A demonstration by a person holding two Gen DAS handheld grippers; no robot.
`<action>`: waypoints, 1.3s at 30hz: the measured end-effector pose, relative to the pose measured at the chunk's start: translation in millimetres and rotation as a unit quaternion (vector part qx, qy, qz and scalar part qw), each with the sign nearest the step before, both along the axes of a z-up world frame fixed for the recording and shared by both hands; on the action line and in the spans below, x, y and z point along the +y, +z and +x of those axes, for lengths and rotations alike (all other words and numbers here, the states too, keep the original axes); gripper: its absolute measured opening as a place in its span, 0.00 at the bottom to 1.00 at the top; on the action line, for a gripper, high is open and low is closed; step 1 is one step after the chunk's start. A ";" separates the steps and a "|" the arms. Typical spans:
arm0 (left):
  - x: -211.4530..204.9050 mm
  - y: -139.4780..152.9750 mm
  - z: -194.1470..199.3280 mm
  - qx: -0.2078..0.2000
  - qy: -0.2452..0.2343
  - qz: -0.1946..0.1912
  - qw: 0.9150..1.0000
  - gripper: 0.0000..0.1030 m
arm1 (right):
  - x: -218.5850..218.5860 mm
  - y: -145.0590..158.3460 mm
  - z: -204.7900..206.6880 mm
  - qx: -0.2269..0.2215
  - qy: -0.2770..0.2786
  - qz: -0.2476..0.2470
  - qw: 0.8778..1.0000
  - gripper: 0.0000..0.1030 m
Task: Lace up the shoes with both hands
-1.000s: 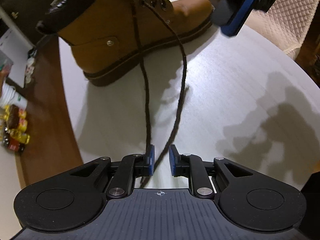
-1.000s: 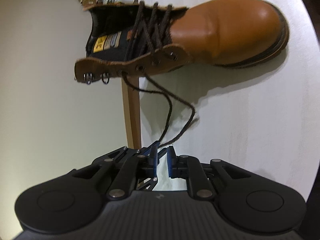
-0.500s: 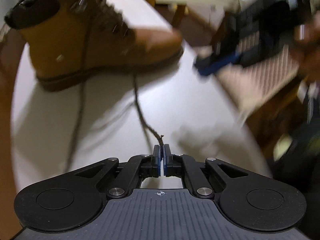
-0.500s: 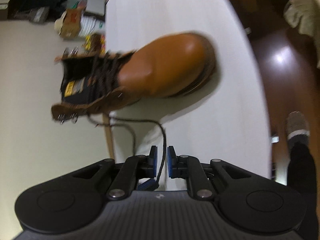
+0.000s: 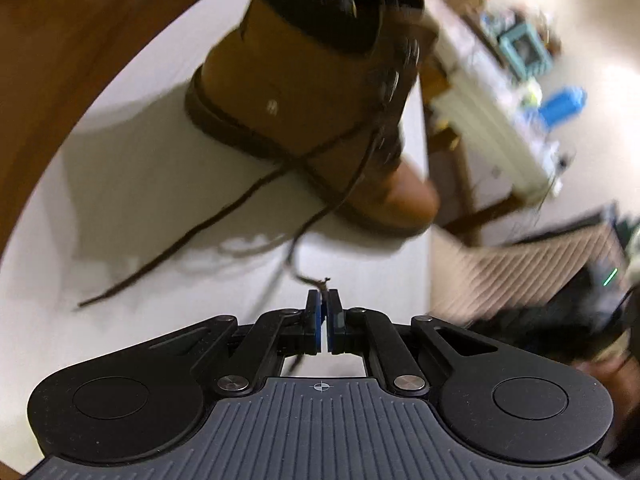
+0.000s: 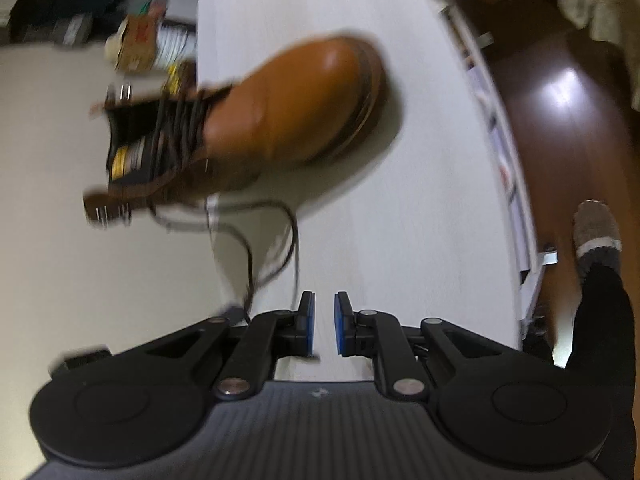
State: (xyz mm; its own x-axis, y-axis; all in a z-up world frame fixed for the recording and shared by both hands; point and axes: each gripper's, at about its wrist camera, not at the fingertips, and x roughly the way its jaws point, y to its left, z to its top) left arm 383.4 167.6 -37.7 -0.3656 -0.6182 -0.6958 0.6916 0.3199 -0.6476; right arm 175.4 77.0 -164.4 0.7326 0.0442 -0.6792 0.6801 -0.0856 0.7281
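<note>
- The left gripper (image 5: 325,312) has its two blue-padded fingers pressed almost together, clamped on the frayed end of a dark brown lace (image 5: 308,216) that pokes up just above the tips.
- From that pinch the lace runs up to the eyelets of a tan boot (image 5: 304,92); a second lace end (image 5: 180,240) lies loose across the white table (image 5: 132,184).
- The right gripper (image 6: 324,320) has its fingers a small gap apart, with nothing between them. A loop of lace (image 6: 294,248) ends just beside its left finger; whether it touches is unclear through blur.
- The boot stands on the table near the curved edge, its toe (image 6: 320,92) pointing away from the open collar.
- In the right wrist view, bare tabletop stretches between the gripper and the boot, and on toward the far rim (image 6: 500,168).
- Beyond that rim lie a dark wooden floor (image 6: 560,112) and a person's socked foot (image 6: 596,232).
- A blurred shelf (image 5: 512,92) holds small items too smeared to name.
</note>
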 end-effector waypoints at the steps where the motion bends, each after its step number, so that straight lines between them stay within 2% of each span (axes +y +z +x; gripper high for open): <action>1: -3.9 7.7 6.7 0.026 0.019 -0.019 0.999 0.02 | 2.0 -1.6 3.2 -0.002 -0.001 0.002 1.000 0.13; 3: 0.5 16.0 9.8 0.048 0.050 -0.038 0.997 0.02 | 6.0 -3.7 8.2 -0.010 -0.005 0.007 1.000 0.13; 5: 5.6 16.1 16.9 0.041 0.079 -0.040 0.995 0.02 | 7.1 -2.9 10.7 -0.013 -0.006 0.005 1.000 0.13; 6: 6.6 13.5 17.8 0.036 0.079 -0.034 0.996 0.02 | 6.9 -2.7 10.7 -0.013 -0.007 0.005 1.000 0.13; 7: 8.4 7.5 20.6 0.011 0.071 -0.006 0.997 0.04 | 6.6 -2.4 10.5 -0.012 -0.008 0.004 1.000 0.13; 8: 9.5 2.3 21.0 -0.016 0.058 0.020 0.998 0.04 | 6.2 -1.7 10.1 -0.012 -0.010 0.002 1.000 0.13; 10: 10.1 -5.5 16.0 -0.062 0.000 0.054 0.997 0.04 | 6.7 -1.3 9.7 -0.011 -0.012 0.000 1.000 0.13; 13: 14.1 -10.5 -0.4 -0.149 -0.080 0.073 0.983 0.04 | 8.6 -1.8 14.7 -0.007 0.001 -0.004 1.000 0.13; 14: 15.2 -11.9 -6.1 -0.179 -0.107 0.078 0.975 0.04 | 9.0 -2.0 17.9 -0.005 0.011 -0.007 1.000 0.13; 16: 18.6 -15.7 -20.5 -0.246 -0.168 0.081 0.951 0.04 | 9.2 -2.5 22.1 -0.001 0.027 -0.011 1.000 0.13; 19: 29.1 -16.7 -30.4 -0.296 -0.238 0.075 0.922 0.05 | 10.2 -2.8 27.7 0.000 0.041 -0.011 0.999 0.13; 21: 34.0 -19.2 -36.4 -0.325 -0.288 0.066 0.898 0.05 | 10.0 -2.7 29.9 0.002 0.048 -0.011 0.999 0.13; 22: 34.2 -20.9 -37.6 -0.330 -0.303 0.063 0.892 0.08 | 9.8 -2.2 31.4 0.003 0.053 -0.011 0.999 0.13; 28: 34.6 -31.2 -43.8 -0.356 -0.390 0.042 0.848 0.12 | 9.3 -1.1 32.9 0.012 0.063 -0.009 0.998 0.13; 32: 34.9 -38.1 -47.9 -0.372 -0.445 0.029 0.814 0.12 | 10.1 -1.7 31.5 0.017 0.062 -0.007 0.998 0.13; 34: 34.5 -42.0 -50.0 -0.381 -0.473 0.024 0.794 0.12 | 10.7 -1.9 30.8 0.018 0.061 -0.006 0.998 0.13; 36: 34.0 -45.4 -52.3 -0.387 -0.491 0.024 0.780 0.12 | 11.3 -2.4 30.3 0.018 0.060 -0.005 0.998 0.13; 38: 36.3 -47.2 -54.9 -0.393 -0.517 0.013 0.760 0.08 | 11.9 -2.7 30.1 0.018 0.060 -0.004 0.998 0.13; 39: 36.4 -46.1 -55.8 -0.391 -0.527 0.014 0.755 0.02 | 12.1 -2.9 30.2 0.018 0.060 -0.004 0.998 0.13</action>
